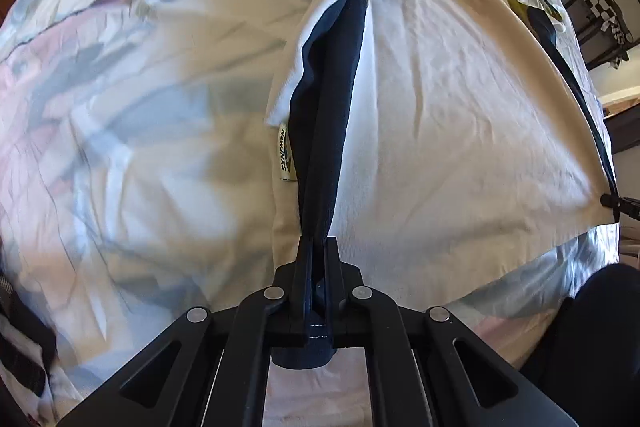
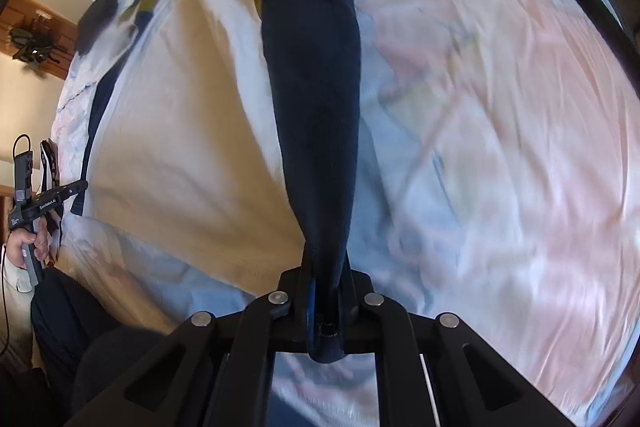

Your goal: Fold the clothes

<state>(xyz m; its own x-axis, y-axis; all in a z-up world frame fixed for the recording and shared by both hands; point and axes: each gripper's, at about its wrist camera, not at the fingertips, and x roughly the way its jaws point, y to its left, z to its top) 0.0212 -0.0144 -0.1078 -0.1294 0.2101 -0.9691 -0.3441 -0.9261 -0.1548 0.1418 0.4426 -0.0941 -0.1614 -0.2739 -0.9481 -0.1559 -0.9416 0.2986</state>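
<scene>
Your left claw [image 1: 316,247] is pinching the dark navy trim [image 1: 332,99] of the shirt [image 1: 460,107], with the cloth drawn tight between its pressed-together fingers. Your right claw [image 2: 326,275] is likewise pinching a navy part [image 2: 312,87] of the same shirt [image 2: 192,107]; it reads as a sleeve or side band, but the pictures do not settle which.

**Progress.** Treat the fold as barely begun. Both grips are taken, yet the cream body of the shirt lies spread open on the bed sheet [image 1: 120,147], with no crease or doubled layer visible across it. What remains, as far as you can judge, is the whole fold: bring the held edges over the body, then flatten the result.

**Condition of the shirt.**
- Body: cream-white, lightly wrinkled, lying mostly flat on the bed.
- Trim: dark navy, running from each claw away towards the far end of the shirt.
- Label [image 1: 285,155]: a small woven tag just beside the navy trim, on the edge of a turned-back cream flap.
- Far end: bunched, with an olive and dark print showing (possibly a second garment; you cannot tell).

Beyond the shirt's left edge in the right wrist view, your hand [image 2: 24,247] grips the handle of the other tool.
</scene>
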